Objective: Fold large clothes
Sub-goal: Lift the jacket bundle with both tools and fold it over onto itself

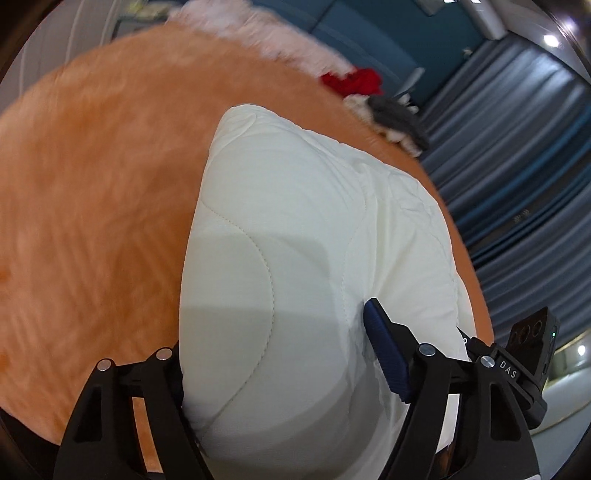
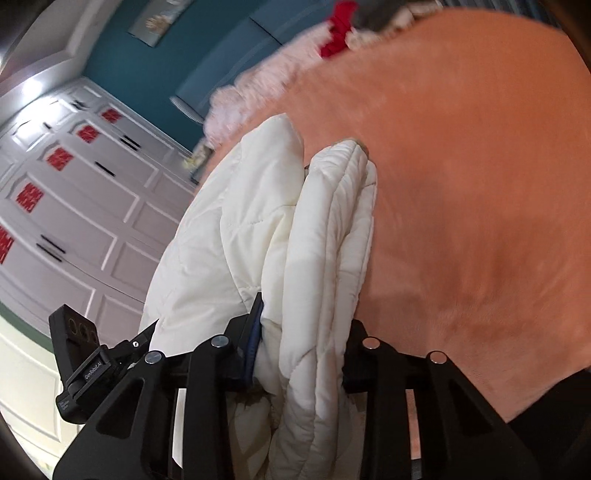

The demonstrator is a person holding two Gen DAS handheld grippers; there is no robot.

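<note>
Two grippers each hold one big white puffy coat [image 1: 295,258] over a wide bed with a fuzzy orange blanket [image 1: 92,203]. The left gripper [image 1: 280,354] has its jaws squeezed around a thick, smooth bunch of the coat, with one blue pad [image 1: 386,354] pressed into the cloth. The right gripper [image 2: 299,354] is clamped on several stacked layers of the same coat [image 2: 288,240], so the cloth fills the whole gap. It looks like the coat is already doubled over and is being carried or laid down, so the folding seems well along. I think the next move is to lower the bundle flat onto the blanket, keep the edges lined up, and let go gently so the puffy layers do not spring open. At the far end of the bed lie a fluffy pink blanket [image 1: 258,33], something red [image 1: 352,81] and a dark grey thing [image 1: 397,114], all well apart from the coat. Blue curtains [image 1: 517,166] hang on one side and white cupboard doors [image 2: 74,203] stand on the other. Nothing sits on the orange blanket near the coat.
</note>
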